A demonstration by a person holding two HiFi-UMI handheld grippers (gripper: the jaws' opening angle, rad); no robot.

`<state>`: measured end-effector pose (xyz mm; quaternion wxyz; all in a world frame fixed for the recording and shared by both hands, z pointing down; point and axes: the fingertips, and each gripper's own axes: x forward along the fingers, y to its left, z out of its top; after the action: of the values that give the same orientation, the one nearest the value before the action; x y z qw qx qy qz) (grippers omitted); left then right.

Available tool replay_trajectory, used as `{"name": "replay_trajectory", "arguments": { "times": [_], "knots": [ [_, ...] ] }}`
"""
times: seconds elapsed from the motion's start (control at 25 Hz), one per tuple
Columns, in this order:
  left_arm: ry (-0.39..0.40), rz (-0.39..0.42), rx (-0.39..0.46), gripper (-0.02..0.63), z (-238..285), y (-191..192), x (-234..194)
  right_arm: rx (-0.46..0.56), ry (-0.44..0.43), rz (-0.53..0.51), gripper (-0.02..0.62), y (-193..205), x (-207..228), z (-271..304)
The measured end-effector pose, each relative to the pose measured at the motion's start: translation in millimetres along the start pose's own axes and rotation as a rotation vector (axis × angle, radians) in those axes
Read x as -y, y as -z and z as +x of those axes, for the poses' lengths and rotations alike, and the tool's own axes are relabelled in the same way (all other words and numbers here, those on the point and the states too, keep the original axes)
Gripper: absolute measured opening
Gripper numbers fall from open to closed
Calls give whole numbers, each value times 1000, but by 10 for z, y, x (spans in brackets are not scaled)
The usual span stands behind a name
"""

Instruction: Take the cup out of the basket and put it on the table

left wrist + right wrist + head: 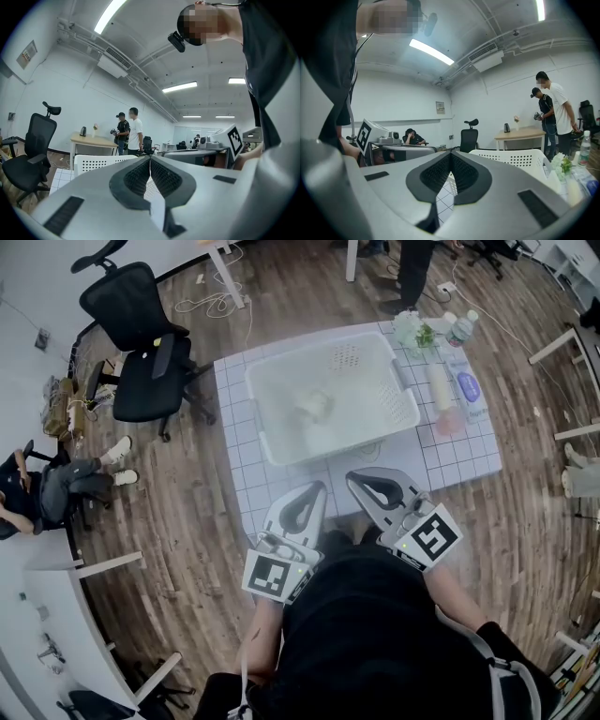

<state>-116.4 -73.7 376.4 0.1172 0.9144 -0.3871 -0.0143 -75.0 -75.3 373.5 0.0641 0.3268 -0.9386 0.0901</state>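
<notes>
both grippers hang at 6 o'clock in my head view, just short of the tiled table (234,442). my left gripper (316,489) has its jaws pressed together with nothing between them. my right gripper (356,479) is likewise closed tight and empty. the white basket (258,395) sits on the table at 12 o'clock from the tips. the pale cup (315,406) rests inside it near the middle, well apart from both grippers; i cannot tell if it stands upright. a water bottle (462,327) and a small plant (413,332) stand at 2 o'clock, beside the basket. a black office chair (141,343) stands at 10 o'clock on the wood floor (187,521).
</notes>
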Motion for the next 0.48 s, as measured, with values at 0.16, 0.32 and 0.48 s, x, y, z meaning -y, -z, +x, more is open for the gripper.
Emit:
{"name": "replay_trajectory", "arguments": {
  "times": [0.16,0.32,0.48],
  "knots": [
    [6,8,-12,11,-10,19,-97,-5,8,-10,14,-1,-10,107],
    [1,6,-20,11,23,33,-148,-14,12,-15,15,7,43,141],
    [-10,5,-25,11,88,35,-175,-19,4,-14,15,18,132,155]
  ]
}}
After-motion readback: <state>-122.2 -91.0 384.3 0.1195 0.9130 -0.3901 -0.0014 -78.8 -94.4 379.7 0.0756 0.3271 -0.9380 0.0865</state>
